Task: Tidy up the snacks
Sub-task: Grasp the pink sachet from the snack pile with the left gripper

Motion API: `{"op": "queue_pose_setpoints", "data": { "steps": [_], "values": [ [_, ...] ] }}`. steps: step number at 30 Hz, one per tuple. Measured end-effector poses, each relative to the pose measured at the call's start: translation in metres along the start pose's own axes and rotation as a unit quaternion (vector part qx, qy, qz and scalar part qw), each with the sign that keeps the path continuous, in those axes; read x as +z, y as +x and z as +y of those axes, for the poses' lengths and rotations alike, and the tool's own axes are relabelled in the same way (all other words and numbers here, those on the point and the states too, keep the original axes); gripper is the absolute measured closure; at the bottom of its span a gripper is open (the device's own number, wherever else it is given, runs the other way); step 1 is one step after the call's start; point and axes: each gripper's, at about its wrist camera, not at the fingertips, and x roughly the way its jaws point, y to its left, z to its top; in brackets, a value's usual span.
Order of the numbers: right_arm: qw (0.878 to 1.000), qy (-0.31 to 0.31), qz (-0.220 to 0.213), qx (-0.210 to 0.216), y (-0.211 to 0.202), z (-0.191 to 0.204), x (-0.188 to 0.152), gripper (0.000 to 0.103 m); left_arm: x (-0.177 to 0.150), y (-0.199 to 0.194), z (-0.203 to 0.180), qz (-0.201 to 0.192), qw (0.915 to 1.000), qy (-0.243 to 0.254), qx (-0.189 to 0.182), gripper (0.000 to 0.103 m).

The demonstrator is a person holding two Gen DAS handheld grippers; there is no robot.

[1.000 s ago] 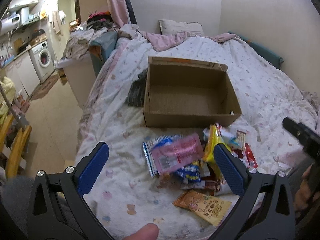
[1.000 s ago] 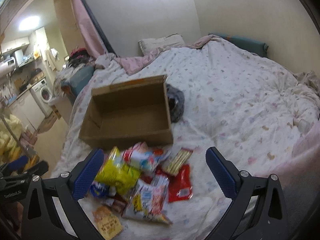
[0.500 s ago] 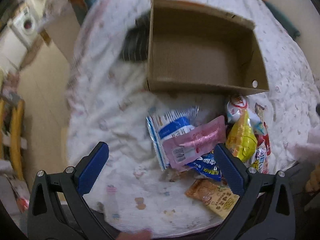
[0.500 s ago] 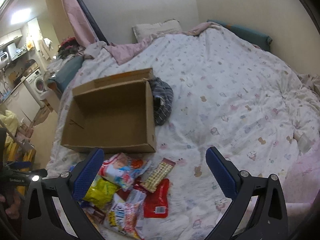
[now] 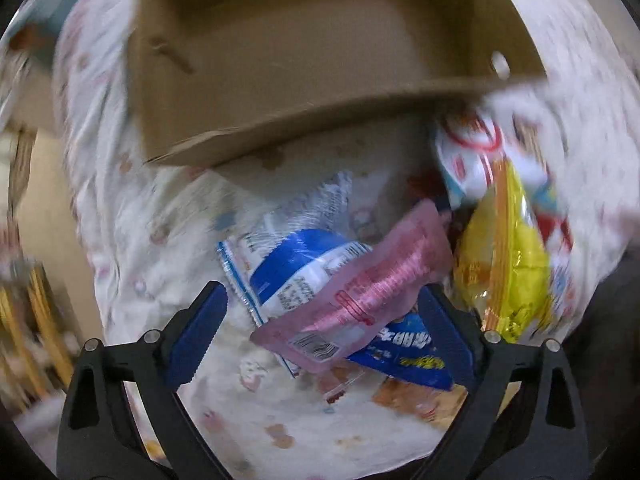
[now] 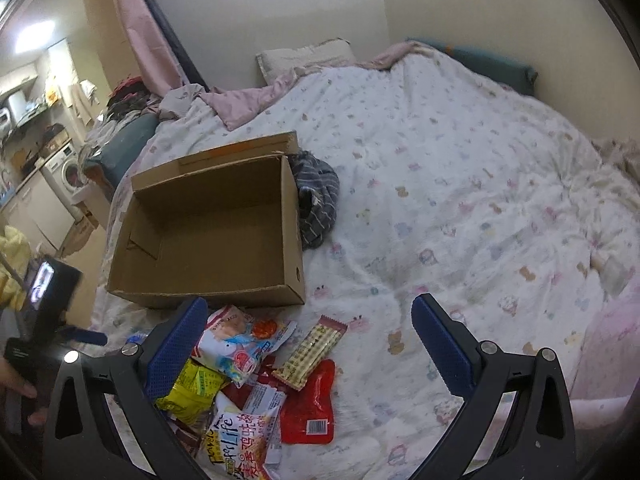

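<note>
A pile of snack packets lies on the bed in front of an open, empty cardboard box (image 5: 320,80) (image 6: 208,236). In the left wrist view a pink packet (image 5: 360,292) lies over a blue-and-white packet (image 5: 296,264), with a yellow bag (image 5: 504,264) to the right. My left gripper (image 5: 320,328) is open, low over the pink packet, its fingers on either side. In the right wrist view my right gripper (image 6: 312,344) is open and empty above a red packet (image 6: 308,404), a striped bar (image 6: 312,348) and a yellow bag (image 6: 192,392).
The floral duvet (image 6: 460,200) covers the bed. A grey striped garment (image 6: 316,196) lies against the box's right side. A pillow (image 6: 304,56) is at the head by the wall. The bed's left edge drops to the floor (image 5: 40,220).
My left gripper has dropped down and forward onto the snack pile, so the pink packet now sits between its fingers. My right gripper has drawn back and risen slightly. Both stay open.
</note>
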Motion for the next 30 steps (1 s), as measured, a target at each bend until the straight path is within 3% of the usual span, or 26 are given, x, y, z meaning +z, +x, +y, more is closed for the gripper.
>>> {"op": "queue_pose_setpoints", "data": {
  "steps": [5,7,15,20,30],
  "values": [
    [1.0,-0.009,-0.001,0.0,0.004,0.005,0.001,0.0,-0.001,0.005,-0.022,-0.008,0.9964,0.077,0.035,0.008],
    [1.0,-0.003,-0.002,0.007,0.005,0.004,0.002,0.0,-0.001,0.006,-0.031,-0.011,0.9944,0.098,0.039,0.013],
    [1.0,0.004,0.003,0.013,0.006,0.002,0.004,0.0,-0.005,-0.002,-0.041,-0.035,0.9893,0.13,0.055,0.069],
    [1.0,0.005,0.001,0.015,0.006,0.002,0.004,0.0,-0.012,-0.024,-0.02,-0.043,0.9942,0.098,0.002,0.093],
    [1.0,0.005,0.003,0.009,0.004,0.003,0.001,0.0,-0.033,-0.056,0.012,-0.087,0.9934,-0.004,-0.074,0.097]
  ]
}}
